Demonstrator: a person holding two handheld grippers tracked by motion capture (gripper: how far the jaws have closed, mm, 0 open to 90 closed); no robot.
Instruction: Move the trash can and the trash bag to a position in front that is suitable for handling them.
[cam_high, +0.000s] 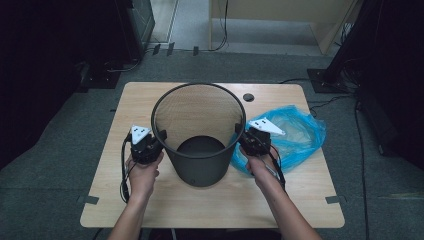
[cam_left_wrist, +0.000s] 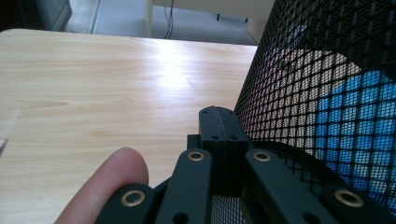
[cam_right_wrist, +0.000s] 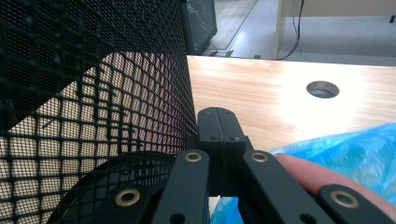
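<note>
In the middle of the wooden tabletop (cam_high: 150, 205) I've got the black mesh bin (cam_high: 197, 135) standing upright, and I can see nothing inside but its dark floor. My left hand-held gripper (cam_high: 159, 136) and right hand-held gripper (cam_high: 242, 134) are each clamped closed on its rim on opposite sides. The blue plastic bag (cam_high: 295, 132) is crumpled just right of it, partly hidden behind my right hand, with grey carpet and cables around in a dim room.

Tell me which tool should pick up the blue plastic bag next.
Right. The right tool sits beside the crumpled blue plastic bag, while the left tool is across the black mesh wastebasket from it.
</note>
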